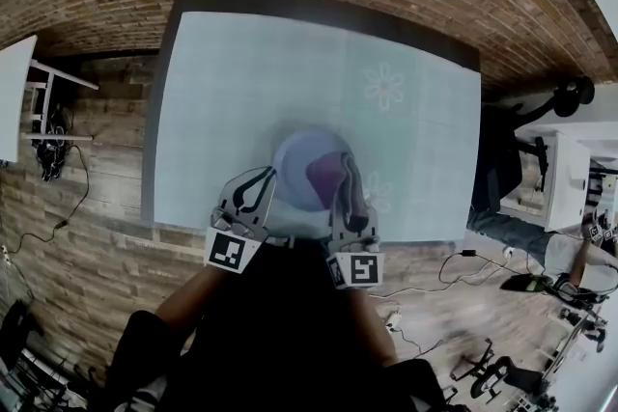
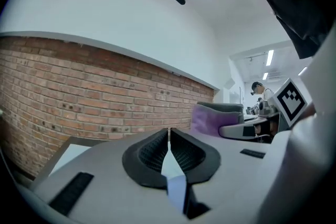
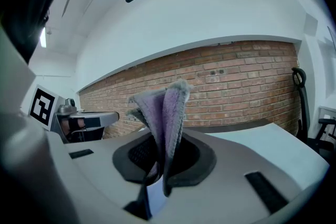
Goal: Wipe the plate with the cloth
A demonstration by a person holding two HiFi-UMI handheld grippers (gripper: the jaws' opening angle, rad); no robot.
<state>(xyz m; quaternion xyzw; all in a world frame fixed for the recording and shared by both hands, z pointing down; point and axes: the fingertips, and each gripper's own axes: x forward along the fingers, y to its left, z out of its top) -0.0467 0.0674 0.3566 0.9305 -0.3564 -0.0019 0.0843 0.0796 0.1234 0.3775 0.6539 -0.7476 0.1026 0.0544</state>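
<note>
- I am gripping the cloth (image 3: 167, 107) in my right gripper (image 3: 164, 144); its jaws are pinching hard on a purple fold, which is sticking up out of them in front of the brick wall (image 3: 247, 81).
- I am holding my left gripper (image 2: 168, 131) with its jaws pressed together at the tips, and nothing is sitting between them.
- In the head view, the plate (image 1: 290, 171) is lying on the pale table (image 1: 222, 92) near its front edge, and it is showing between my two grippers.
- Both grippers are pointing out across the room rather than down at the plate. The cloth is hanging over the plate in the head view, but I am judging it to be clear of the surface.
- No wiping contact is happening now. I am unable to tell from here whether the plate is clean, so I am treating the wipe as undone: bringing the cloth down onto the plate and rubbing across it is what is remaining.
</note>
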